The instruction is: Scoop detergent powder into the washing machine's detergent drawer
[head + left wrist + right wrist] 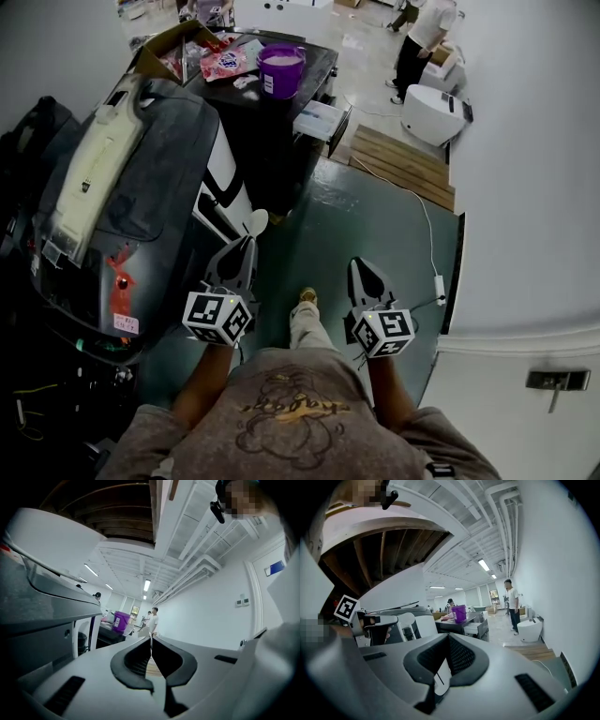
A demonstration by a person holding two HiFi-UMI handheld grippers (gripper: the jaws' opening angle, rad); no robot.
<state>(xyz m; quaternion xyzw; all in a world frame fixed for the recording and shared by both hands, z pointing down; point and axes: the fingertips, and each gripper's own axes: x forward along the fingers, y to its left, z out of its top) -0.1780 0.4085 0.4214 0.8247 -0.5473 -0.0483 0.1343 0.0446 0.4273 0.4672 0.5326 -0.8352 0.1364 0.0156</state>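
Note:
A purple bucket (pixel 281 67) of white detergent powder stands on top of a black washing machine (pixel 272 141) at the far end. The machine's white detergent drawer (pixel 319 120) is pulled out on the right side. My left gripper (pixel 246 244) is held low in front of me, well short of that machine, shut on the handle of a white scoop (pixel 255 223) that sticks out ahead of the jaws. In the left gripper view the scoop (pixel 144 631) shows just past the closed jaws. My right gripper (pixel 360 267) hangs beside it, shut and holding nothing. The bucket (pixel 459 613) and drawer (pixel 471 628) lie far ahead in the right gripper view.
A large dark machine with a cream lid panel (pixel 103 178) fills the left. A cardboard box (pixel 173 47) and packets sit behind the bucket. A wooden pallet (pixel 403 164), a white appliance (pixel 436 112), a standing person (pixel 422 37) and a floor cable (pixel 433 253) are at the right.

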